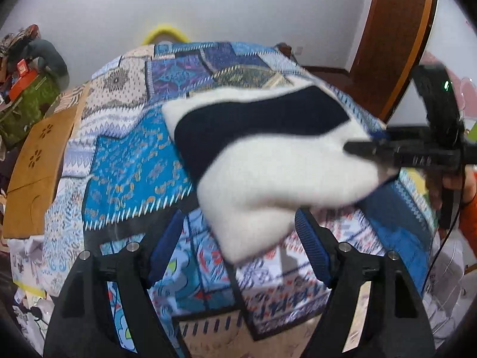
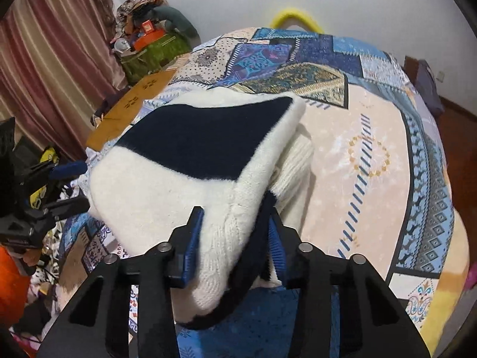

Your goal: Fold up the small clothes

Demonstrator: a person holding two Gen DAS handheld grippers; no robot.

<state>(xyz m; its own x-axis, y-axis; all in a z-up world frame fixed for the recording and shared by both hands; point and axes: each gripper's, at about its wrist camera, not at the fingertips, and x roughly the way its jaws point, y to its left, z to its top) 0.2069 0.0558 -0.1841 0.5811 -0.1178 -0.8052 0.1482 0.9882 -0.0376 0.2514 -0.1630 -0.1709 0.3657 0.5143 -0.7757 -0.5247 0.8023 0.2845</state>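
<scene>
A small white and navy knit sweater [image 1: 262,161] is held partly folded above the patchwork bedspread [image 1: 134,161]. My right gripper [image 1: 366,149] comes in from the right in the left wrist view and is shut on the sweater's right edge. In the right wrist view the sweater [image 2: 184,161] fills the middle, and my right gripper [image 2: 235,244] clamps a thick fold of it between its blue pads. My left gripper [image 1: 241,238] is open, its blue pads on either side of the sweater's lower white corner. It also shows at the left edge of the right wrist view [image 2: 59,179].
The bedspread [image 2: 372,149] covers a wide bed. A wooden board [image 1: 38,164] lies along the bed's left side, with a cluttered green bin [image 2: 149,53] and pink curtains [image 2: 53,59] beyond. A brown door [image 1: 396,35] stands at the right. A yellow ring [image 2: 295,18] is behind the bed.
</scene>
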